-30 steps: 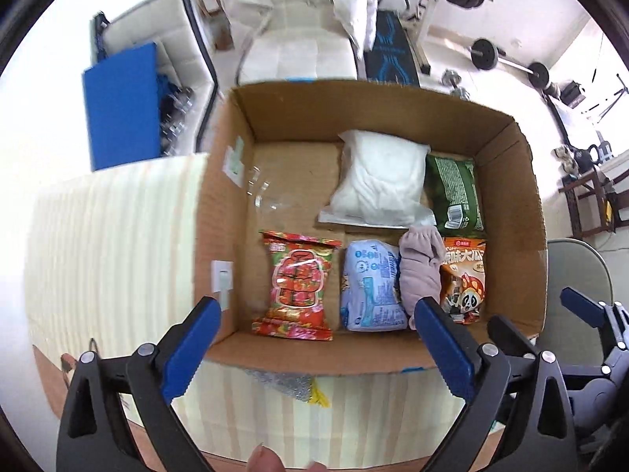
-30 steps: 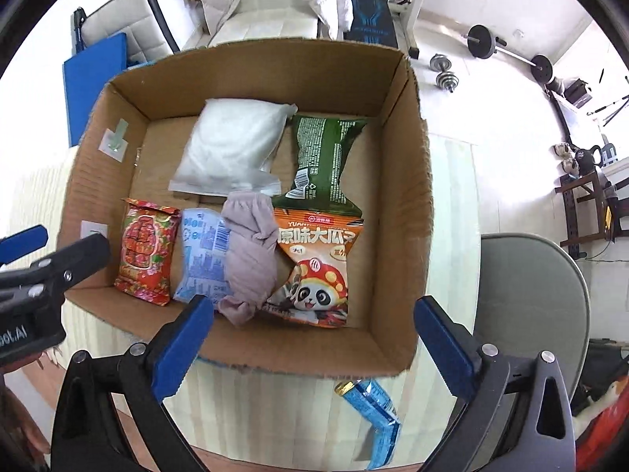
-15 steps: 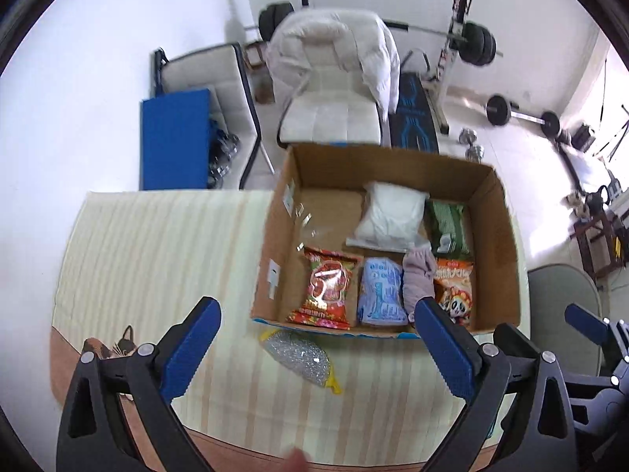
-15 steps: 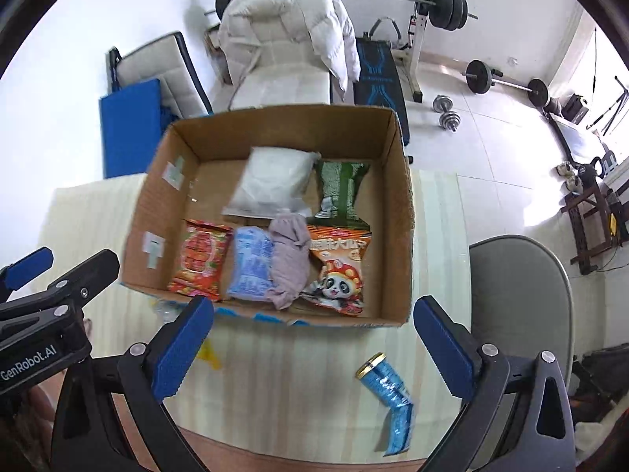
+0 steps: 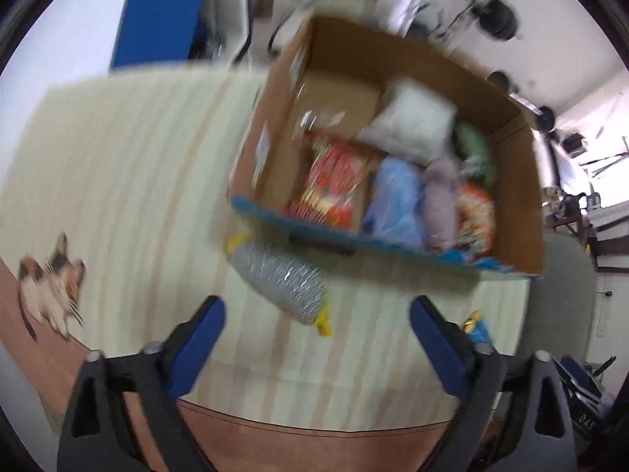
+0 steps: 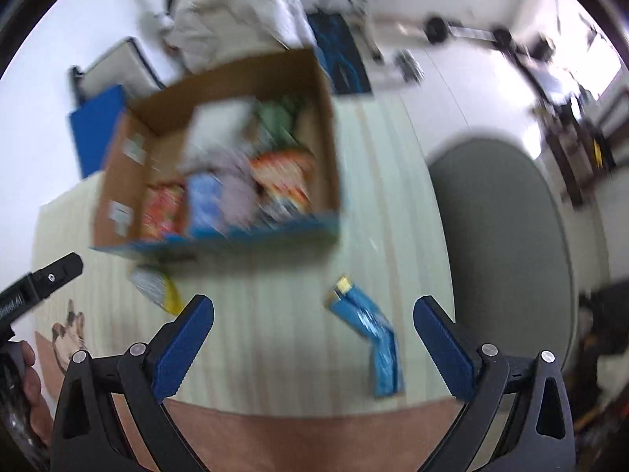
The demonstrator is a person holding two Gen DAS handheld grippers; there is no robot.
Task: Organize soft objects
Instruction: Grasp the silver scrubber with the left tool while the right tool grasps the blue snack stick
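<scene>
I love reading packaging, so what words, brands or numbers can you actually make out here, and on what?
"DAS": white letters on dark gear at the left view's lower right edge.
Partial white lettering on the left gripper: cut off and blurred, unreadable.
Snack packets in the cardboard box: print blurred, unreadable.
Blue packet on the table: unreadable.

Box: plain brown corrugated cardboard, matt, with a blue printed near edge. Table covering: striped cream cloth, matt, with brown border. Silver packet: shiny film with yellow ends. Blue packet: glossy plastic wrap. Inside the box, the red snack bag looks glossy; the lilac bundle looks like soft cloth. Left gripper and right gripper: black matt plastic arms, blue pads, metal rivets.
</scene>
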